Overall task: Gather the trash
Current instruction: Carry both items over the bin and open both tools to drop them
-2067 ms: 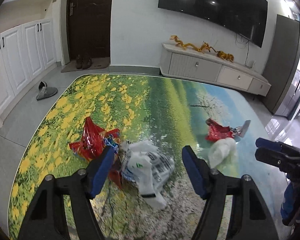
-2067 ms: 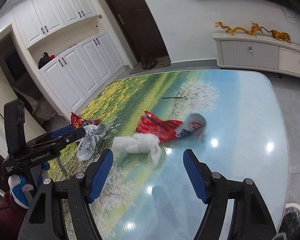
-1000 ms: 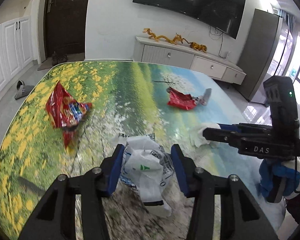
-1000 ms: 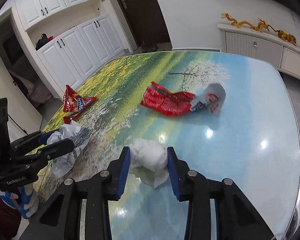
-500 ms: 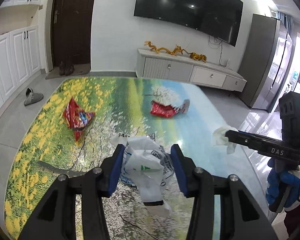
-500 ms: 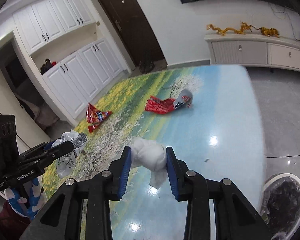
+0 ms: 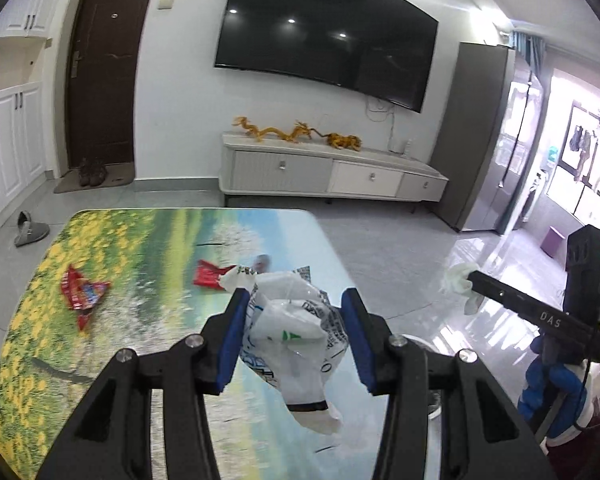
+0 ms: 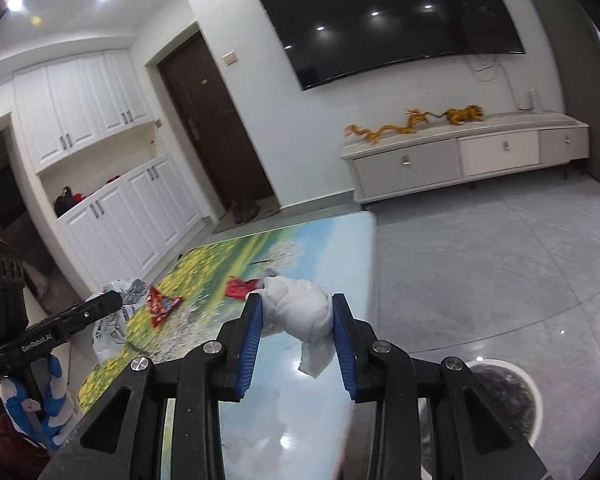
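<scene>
Your right tongs (image 8: 296, 336) clamp the tissue wad (image 8: 298, 312) past the bench (image 8: 364, 280) edge, above the black-lined bin (image 8: 500, 392); left tongs (image 7: 294, 340) grip the plastic bag (image 7: 292, 328).

Crumpled plastic bag (image 7: 296, 332) and tissue wad (image 8: 300, 312) held aloft; 2 red wrappers (image 7: 82, 292) on table.

The right gripper (image 8: 296, 332) holds a crumpled white tissue wad (image 8: 300, 312) clamped between its blue fingers (image 8: 249, 340), above the worktop (image 8: 320, 248). Beyond the fingers lie two red wrappers (image 8: 238, 288) (image 8: 162, 304); down to the right a white bin (image 8: 508, 396) stands on the floor. Far left, the left gripper (image 8: 112, 300) carries a white plastic bag (image 8: 112, 328).
</scene>
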A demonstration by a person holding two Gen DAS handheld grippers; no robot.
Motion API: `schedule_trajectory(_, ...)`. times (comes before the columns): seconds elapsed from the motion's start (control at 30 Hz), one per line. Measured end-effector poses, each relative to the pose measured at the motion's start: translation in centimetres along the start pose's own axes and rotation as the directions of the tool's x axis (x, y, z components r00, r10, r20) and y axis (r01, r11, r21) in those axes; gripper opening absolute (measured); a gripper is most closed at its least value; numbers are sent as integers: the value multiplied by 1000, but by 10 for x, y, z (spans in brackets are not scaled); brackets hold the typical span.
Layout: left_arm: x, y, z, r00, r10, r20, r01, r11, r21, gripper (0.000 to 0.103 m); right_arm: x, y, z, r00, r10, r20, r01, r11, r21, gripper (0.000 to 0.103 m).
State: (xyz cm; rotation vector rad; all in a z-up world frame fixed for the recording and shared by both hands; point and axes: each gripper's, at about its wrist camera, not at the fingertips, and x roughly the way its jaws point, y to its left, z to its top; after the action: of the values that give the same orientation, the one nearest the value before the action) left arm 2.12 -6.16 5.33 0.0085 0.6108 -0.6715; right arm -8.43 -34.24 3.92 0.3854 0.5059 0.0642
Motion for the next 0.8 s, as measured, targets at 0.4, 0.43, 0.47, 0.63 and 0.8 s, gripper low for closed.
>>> schedule_trajectory(0.4,98,-117,1,970,-172,-173,187,979,77,46,-20,-126,-40,980,-190,-62,199,955,221,34)
schedule_trajectory(0.43,110,-126,-2,962,-189,-198,207,976,73,46,-19,-133,-44,978,-196,-75,209,949,235,34)
schedule_trajectory(0.47,118,-133,-4,956,-199,-215,218,973,70,46,-16,-142,-50,974,-207,-96,224,942,248,34)
schedule_trajectory(0.63,162,-168,-19,925,-232,-300,263,962,66,46,-1,-177,-71,959,-226,-172,269,916,299,35)
schedule_trajectory(0.8,198,-197,-33,898,-254,-360,295,953,63,47,9,-207,-89,945,-235,-229,304,891,337,41)
